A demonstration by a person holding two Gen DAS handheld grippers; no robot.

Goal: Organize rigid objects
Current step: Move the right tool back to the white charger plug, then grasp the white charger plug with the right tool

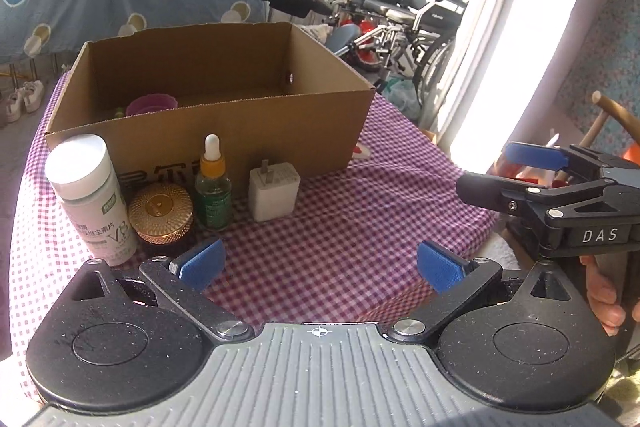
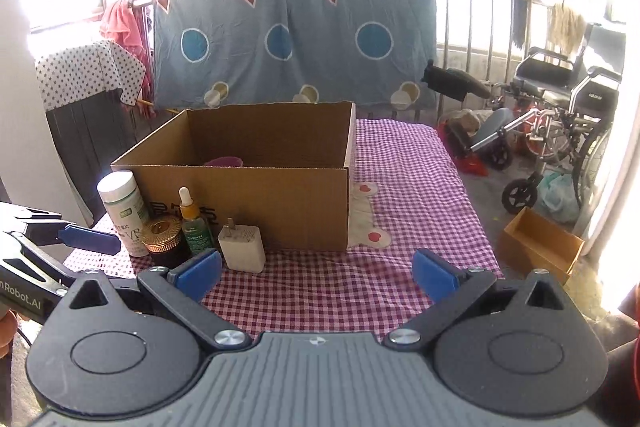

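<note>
Both grippers, left (image 1: 318, 265) and right (image 2: 316, 273), hung wide apart and empty above the checked worktop (image 1: 340, 227). Bottle (image 1: 92, 195), jar (image 1: 162, 213), dropper (image 1: 213, 187) and charger (image 1: 274, 193) stood before the box (image 1: 248, 131). Likely picking next: close on one, lift it in.

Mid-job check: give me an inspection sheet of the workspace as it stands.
Surface: purple checked cloth.
Job's things: white vitamin bottle, gold-lidded jar, dropper bottle and white charger plug stand in a row before the cardboard box; purple cup inside.
Clutter: small open box on the floor.
Grippers: left gripper and right gripper open, empty.
Cables: nothing seen.
Surroundings: wheelchair, hanging blue quilt.
</note>
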